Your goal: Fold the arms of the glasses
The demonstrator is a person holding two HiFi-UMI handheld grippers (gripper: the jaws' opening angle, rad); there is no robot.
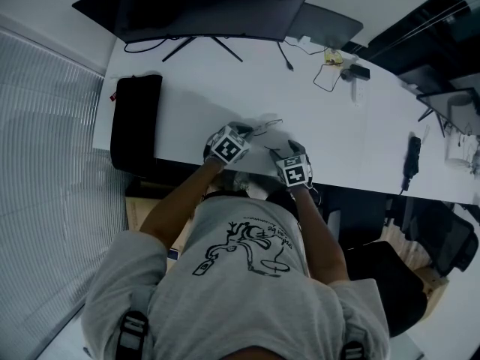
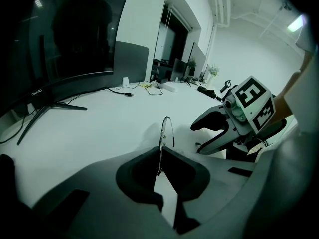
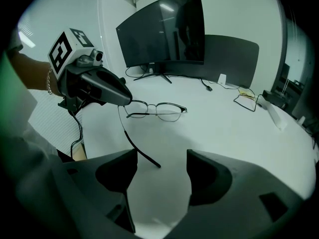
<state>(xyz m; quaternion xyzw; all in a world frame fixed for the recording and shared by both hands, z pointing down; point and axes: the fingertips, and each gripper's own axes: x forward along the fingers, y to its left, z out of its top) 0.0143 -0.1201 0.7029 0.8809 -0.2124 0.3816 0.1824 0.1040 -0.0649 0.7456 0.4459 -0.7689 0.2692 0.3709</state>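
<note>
One pair of glasses (image 3: 158, 111), one temple extended, is clamped by the left gripper (image 2: 160, 156) over a white desk (image 1: 195, 103); the right gripper's (image 3: 160, 159) two jaws are held apart.

Desk (image 1: 337, 126) bare mid-span; glasses (image 3: 157, 111) near the front edge, monitor stand (image 1: 202, 47) at back, black case (image 1: 135, 118) left, cables (image 1: 326, 73) far right.

We see thin metal-looking wire on the glasses (image 3: 169, 112), w/ matt dark tips on the arms. The table (image 3: 224, 133) is smooth white, slight sheen. The monitor (image 3: 164, 29) screen's glossy. Both the left gripper (image 2: 160, 156) & right gripper (image 3: 162, 158) look like matt dark plastic, imo. The shirt (image 1: 240, 276) is soft grey cloth.
</note>
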